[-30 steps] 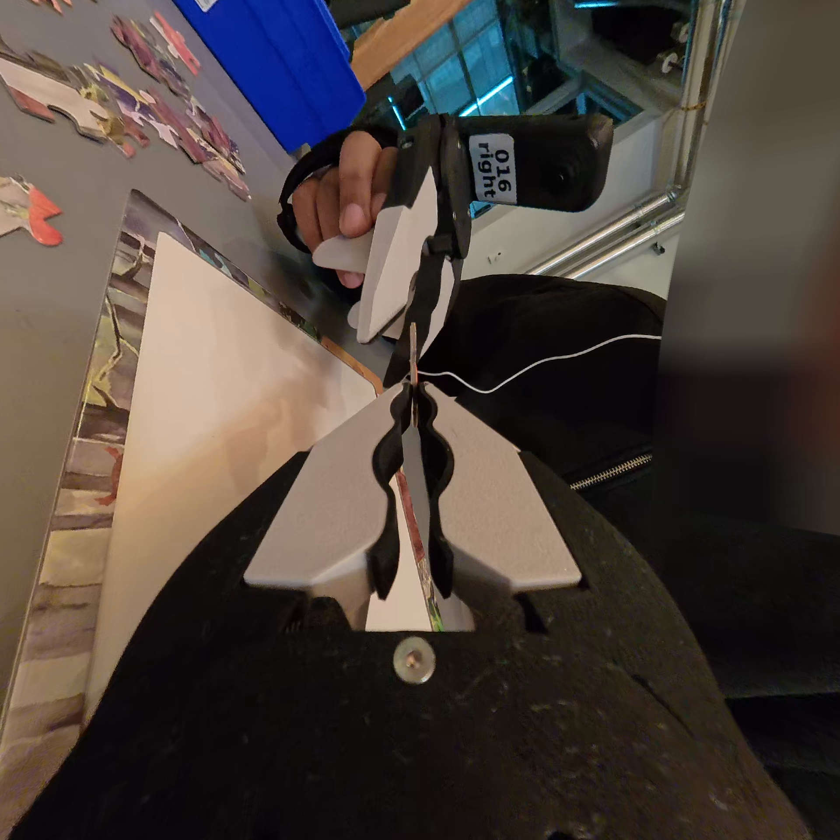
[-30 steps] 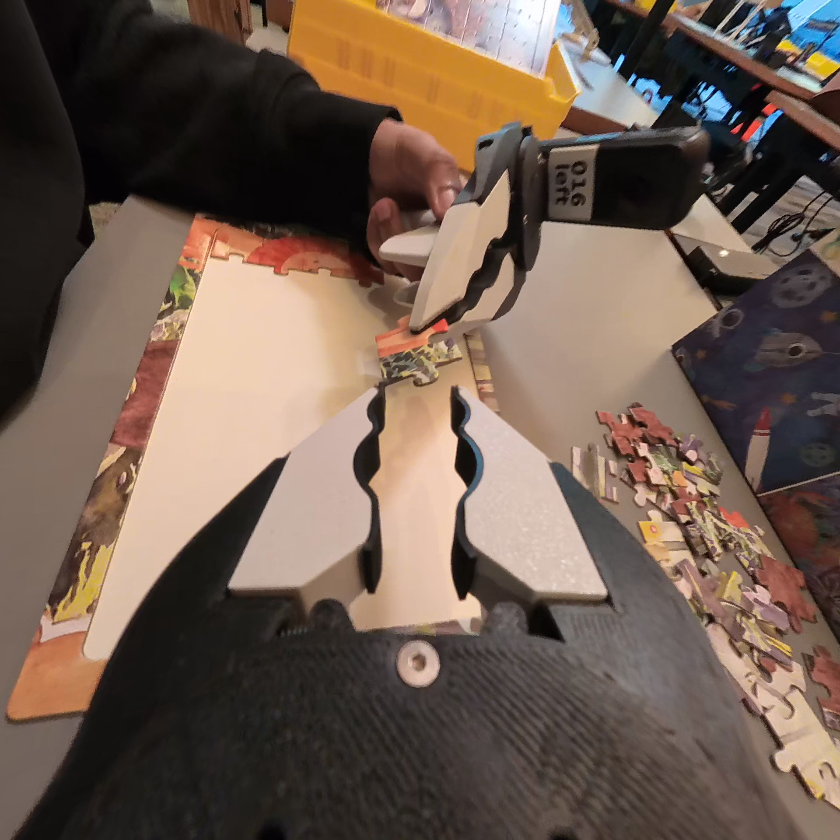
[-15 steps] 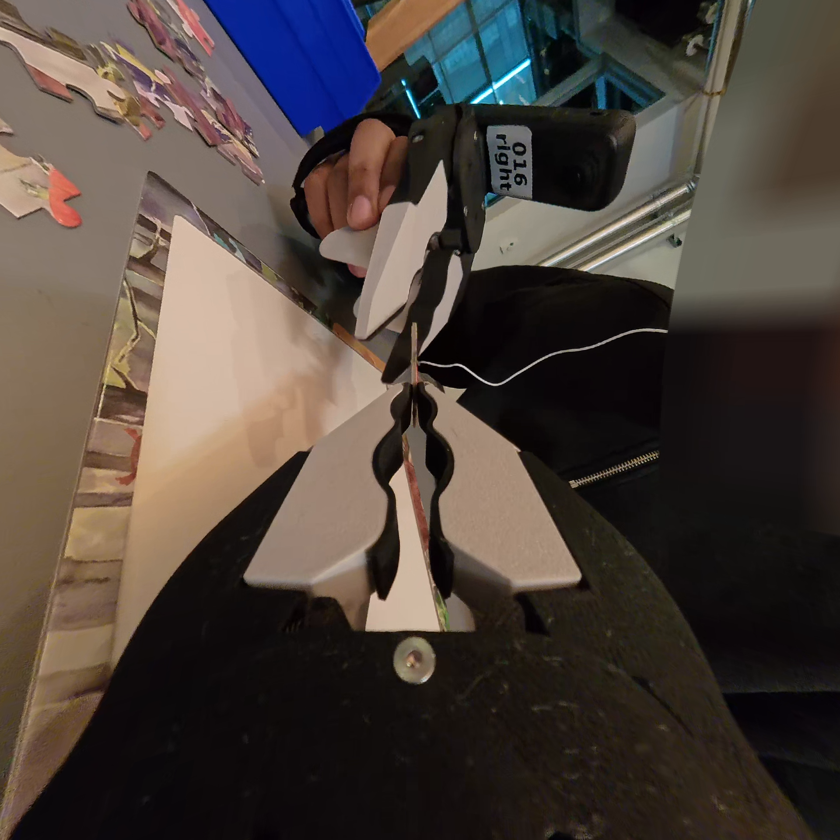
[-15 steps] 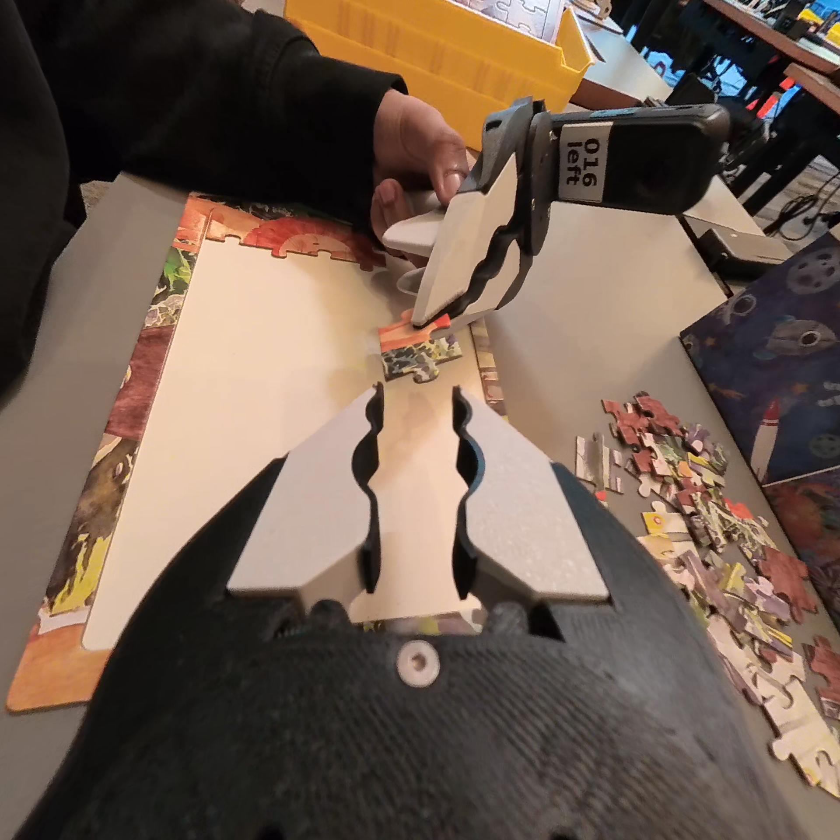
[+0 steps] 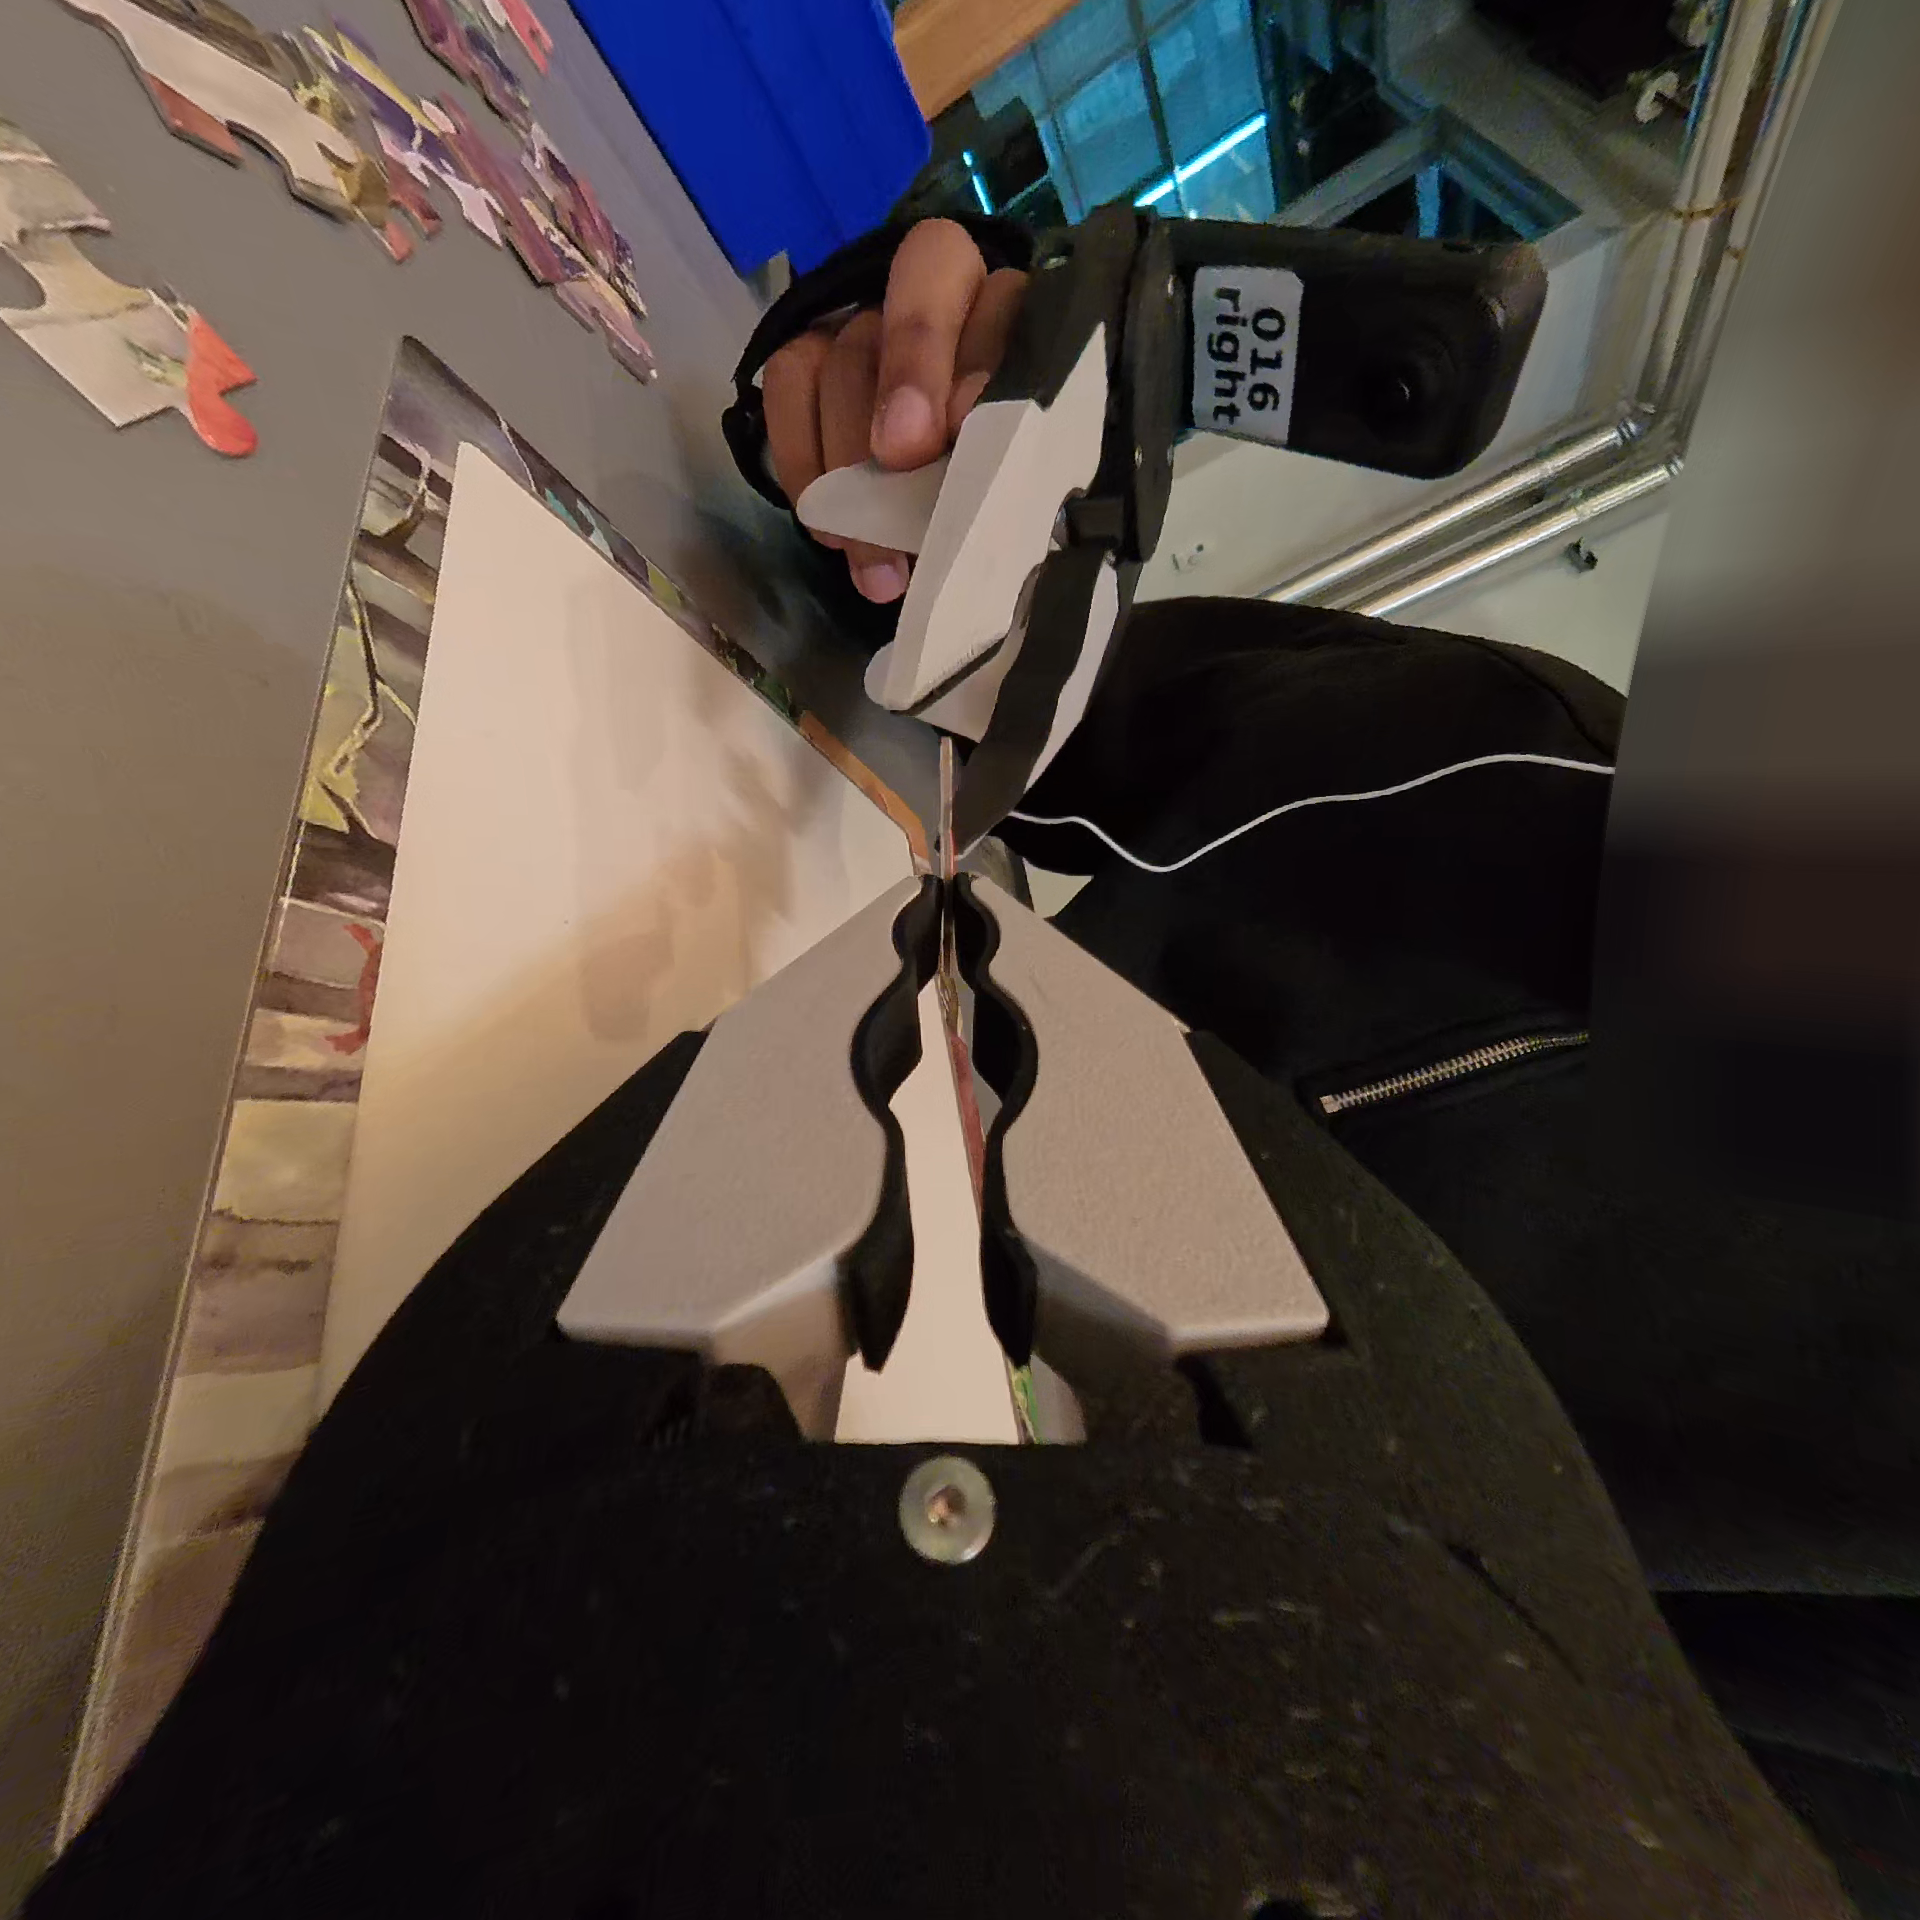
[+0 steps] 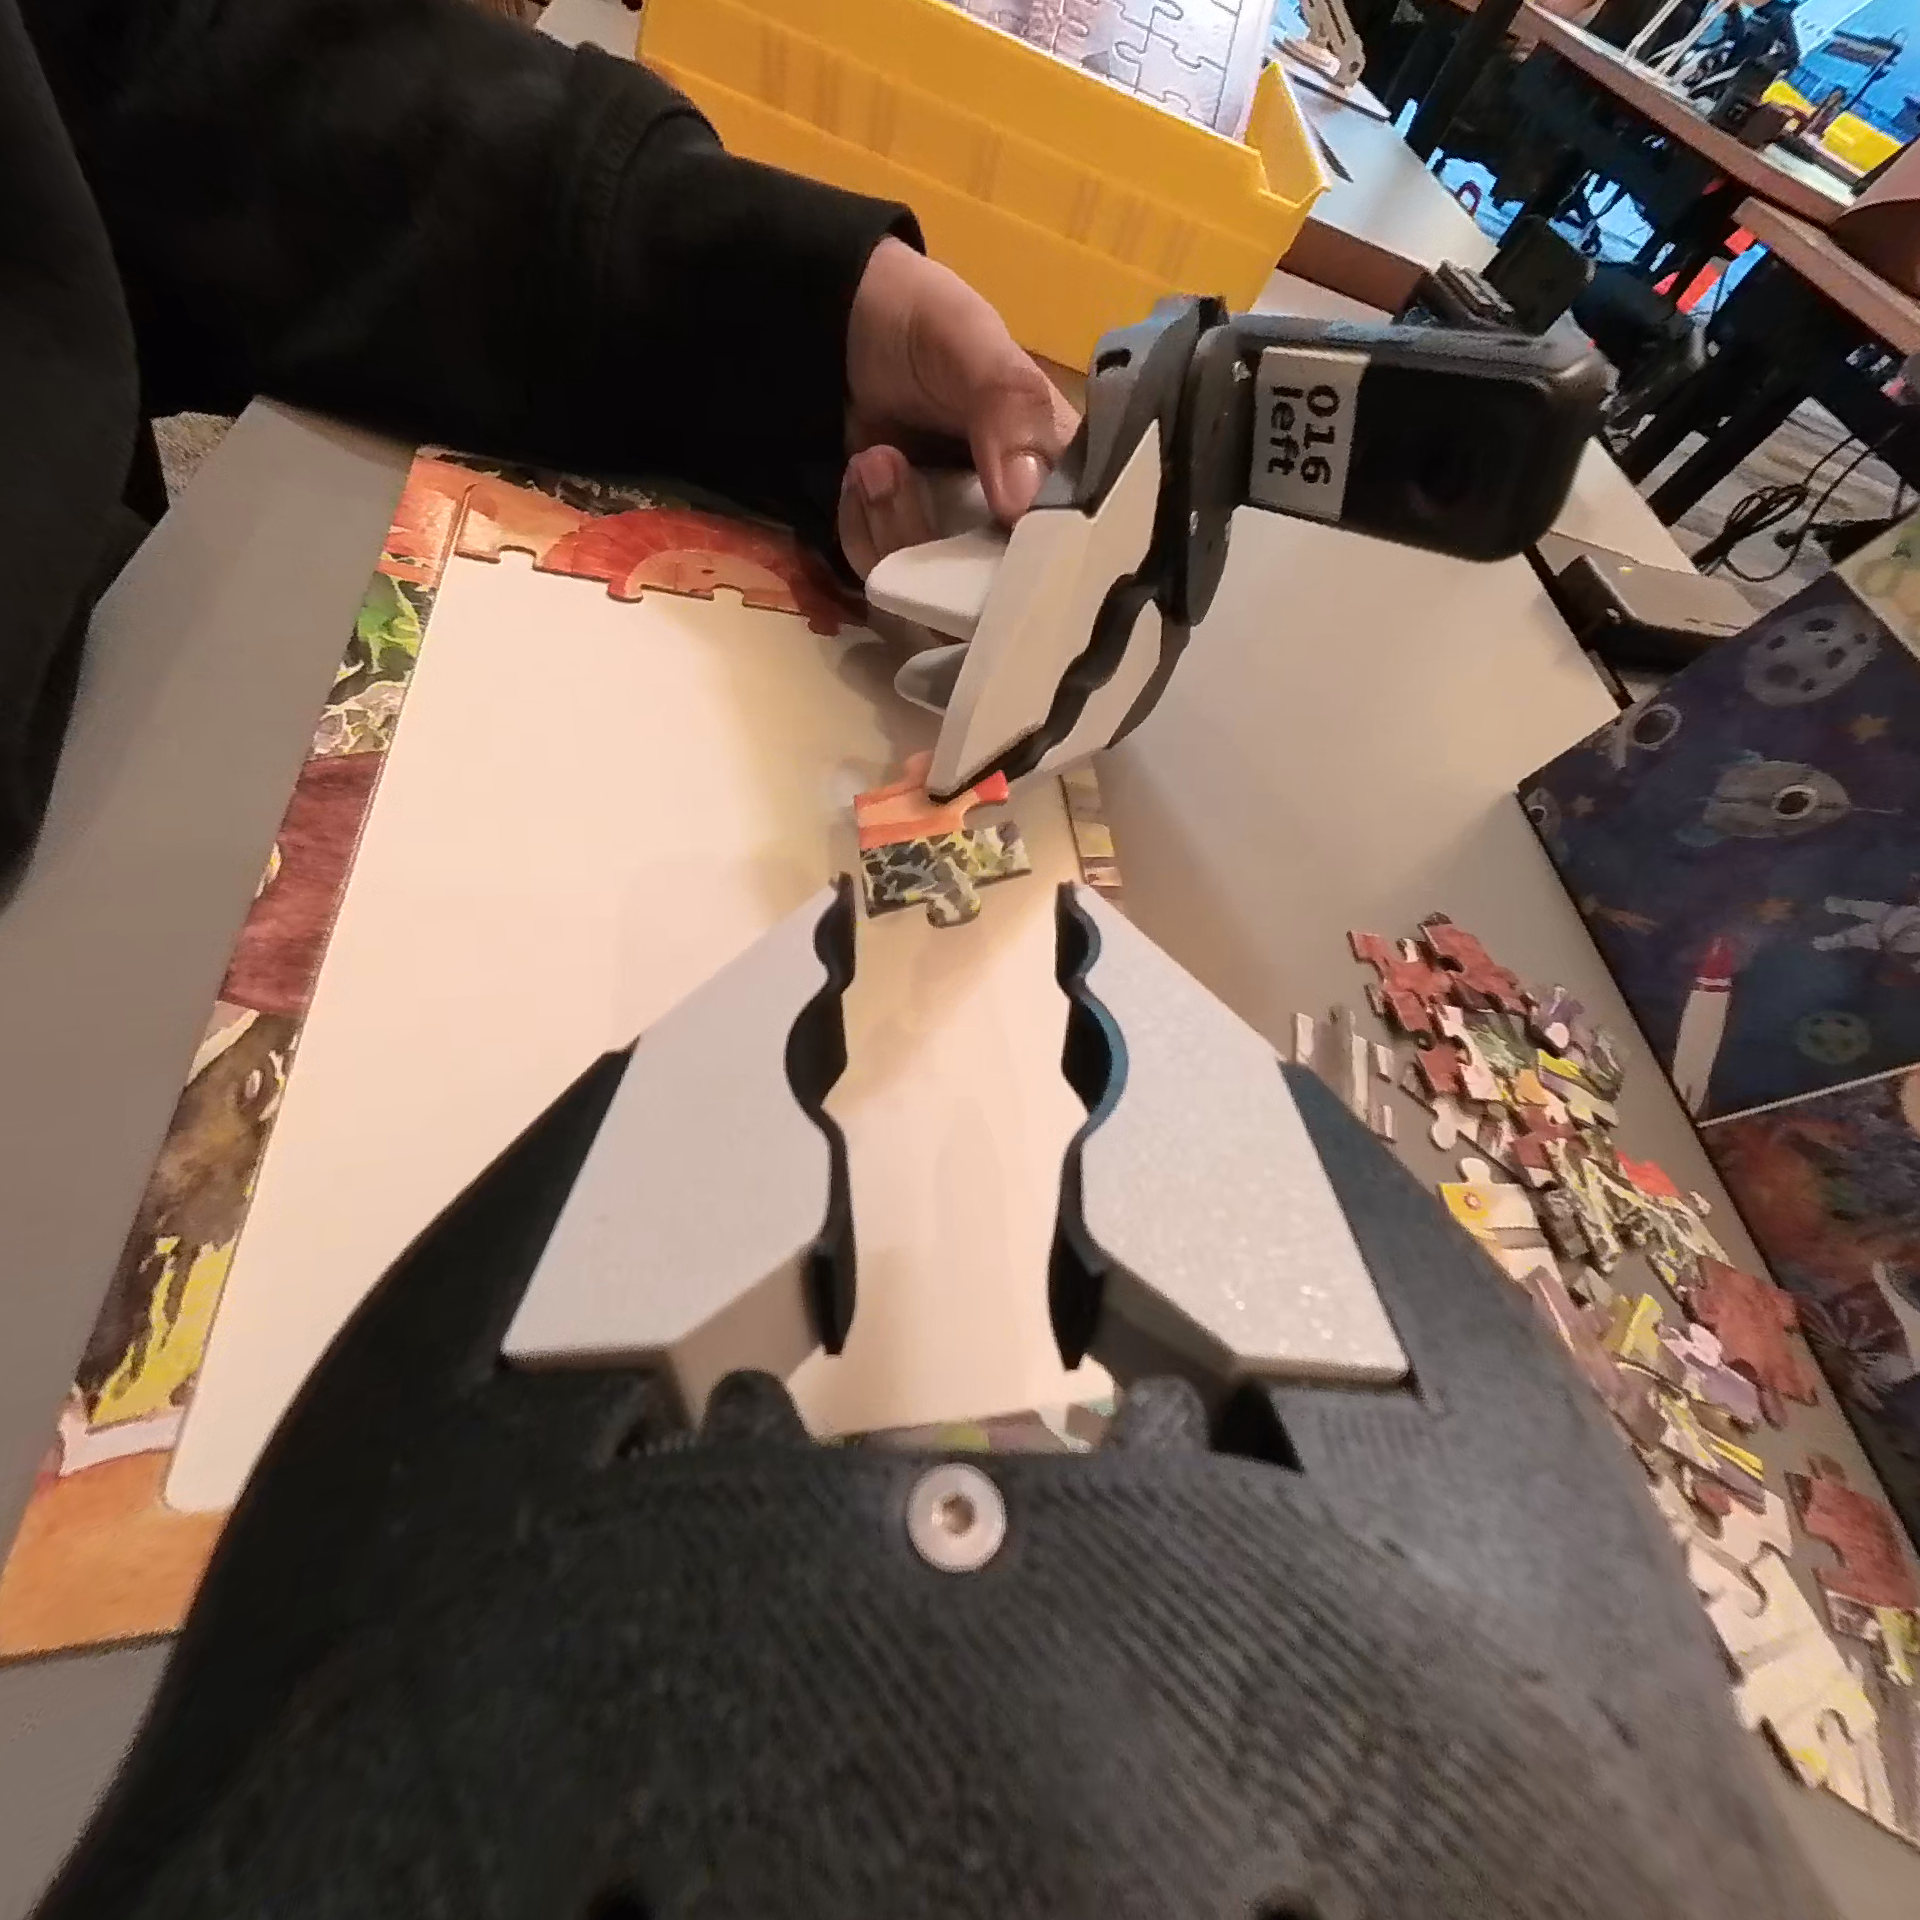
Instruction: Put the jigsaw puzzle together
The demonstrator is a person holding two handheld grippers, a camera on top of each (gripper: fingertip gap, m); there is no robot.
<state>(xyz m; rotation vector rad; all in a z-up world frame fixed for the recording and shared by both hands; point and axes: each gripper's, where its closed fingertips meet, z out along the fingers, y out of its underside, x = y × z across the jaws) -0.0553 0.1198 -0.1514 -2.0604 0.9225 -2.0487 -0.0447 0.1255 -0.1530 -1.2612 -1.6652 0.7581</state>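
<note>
Your left gripper (image 6: 961, 795) has its fingers pinched on the piece (image 6: 940, 847), a small joined cluster, orange band above and green-black below. The grip sits on the orange edge only. In the left wrist view the piece (image 5: 943, 821) shows edge-on between the pads, thin as card.

Your right gripper (image 6: 951, 914) has its fingers spread, holding nothing, with its tips just beside the piece's near edge.

Location: the piece is over the bare cream floor of the tray (image 6: 582, 852), near the tray's right border, toward the far right corner. I cannot tell whether it lies flat on the tray floor or hangs just above it.

The loose pile (image 6: 1558, 1143) lies on the worktop (image 6: 1351, 675) to the right of the tray. A yellow bin (image 6: 987, 135) stands at the far edge.

Handling judgement: light, flat, stiff card. The joint between the two halves is likely the weak point and could hinge or pop apart if the piece is lifted by one end. The printed face probably slides easily on the smooth tray floor.

Where to hold: take the flat faces across a solid part, not a tab. If you support it with the right gripper, grip the green-black half close to the joint and keep the squeeze light.
</note>
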